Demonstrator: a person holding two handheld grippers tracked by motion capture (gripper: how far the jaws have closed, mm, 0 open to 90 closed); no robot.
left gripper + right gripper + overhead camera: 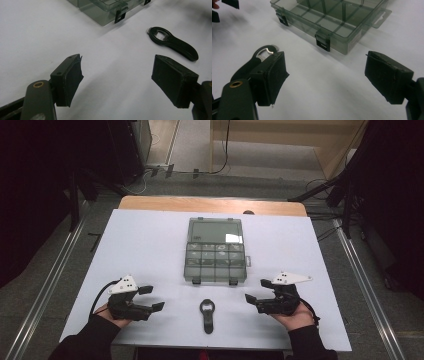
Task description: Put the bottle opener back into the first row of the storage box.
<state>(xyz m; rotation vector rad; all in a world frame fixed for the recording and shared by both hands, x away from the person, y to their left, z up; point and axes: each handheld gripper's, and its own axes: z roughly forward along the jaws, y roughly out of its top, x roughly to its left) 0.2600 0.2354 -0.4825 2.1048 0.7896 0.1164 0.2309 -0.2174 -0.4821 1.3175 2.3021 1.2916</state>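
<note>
From above, the left gripper (151,298) and right gripper (257,290), both jaws wide, flank a black bottle opener (207,314) near the bench's (145,240) front edge. The compartment box (216,251) (lid raised) sits mid-bench. In the left gripper view, bare white surface lies between the jaws and the opener (175,43). In the right gripper view, the box's latched front edge (329,25) lies ahead.

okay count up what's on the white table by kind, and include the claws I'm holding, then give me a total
Clear compartment box: 1
Black bottle opener: 1
Hand-held claws: 2, the left claw and the right claw, both open and empty
Total: 4
</note>
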